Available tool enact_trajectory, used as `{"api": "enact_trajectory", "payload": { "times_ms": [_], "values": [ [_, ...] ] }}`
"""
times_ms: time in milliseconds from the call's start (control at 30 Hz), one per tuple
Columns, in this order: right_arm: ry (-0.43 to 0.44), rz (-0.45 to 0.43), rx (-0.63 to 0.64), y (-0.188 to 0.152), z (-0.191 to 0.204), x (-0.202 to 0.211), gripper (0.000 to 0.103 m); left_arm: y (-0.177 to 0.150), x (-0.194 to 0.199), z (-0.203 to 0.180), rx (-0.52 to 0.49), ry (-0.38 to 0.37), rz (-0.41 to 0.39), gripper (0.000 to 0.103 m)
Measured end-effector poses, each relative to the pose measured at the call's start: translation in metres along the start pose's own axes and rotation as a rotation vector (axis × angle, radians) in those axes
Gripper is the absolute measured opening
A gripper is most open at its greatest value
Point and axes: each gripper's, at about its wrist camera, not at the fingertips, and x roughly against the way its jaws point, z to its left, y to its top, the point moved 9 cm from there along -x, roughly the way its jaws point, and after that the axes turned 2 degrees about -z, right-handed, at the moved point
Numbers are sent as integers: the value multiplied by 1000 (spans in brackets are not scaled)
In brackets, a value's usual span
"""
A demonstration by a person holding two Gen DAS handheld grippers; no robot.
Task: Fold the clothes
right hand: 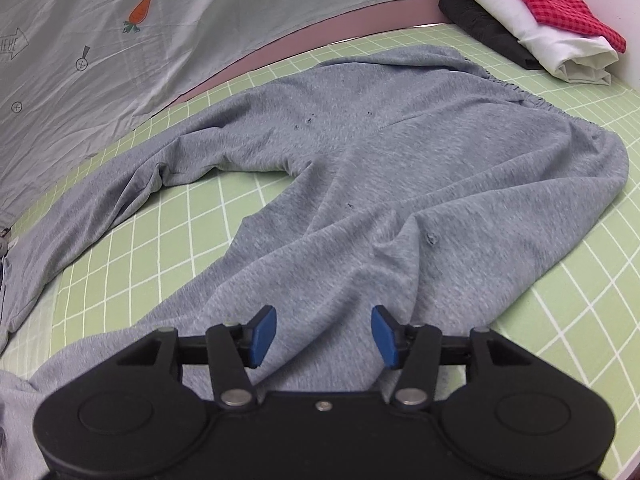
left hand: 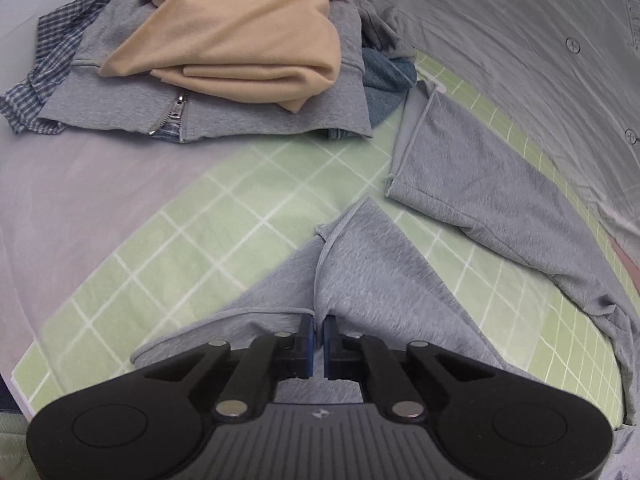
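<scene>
On the green checked mat, the grey trousers (right hand: 360,168) lie spread, left tongs (left hand: 319,334) clenched on a leg hem, right tongs (right hand: 324,330) released above the other leg, which I judge needs gripping before folding.

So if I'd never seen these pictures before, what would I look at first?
Probably the big grey sweatpants spread across the green checked mat, with the left hand-held gripper pinched shut on one leg's hem. Then the bright red checked cloth on the folded pile in the far right corner, and the little orange carrot on the grey sheet.
</scene>
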Motion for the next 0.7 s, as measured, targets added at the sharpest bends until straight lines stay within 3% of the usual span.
{"api": "enact_trajectory", "payload": {
  "times_ms": [133,333,500,600,700],
  "values": [
    [13,12,36,-9,1,2,53,-10,21,5,-38,-52,24,4],
    [33,36,48,-19,1,0,53,-62,5,32,-84,43,188,5],
    [38,28,53,-15,2,2,53,-64,13,27,-125,35,179,8],
    [43,19,54,-8,4,1,53,-49,21,19,-111,11,137,25],
    [44,6,57,0,7,0,54,-25,28,8,-53,-34,68,36]
  ]
}}
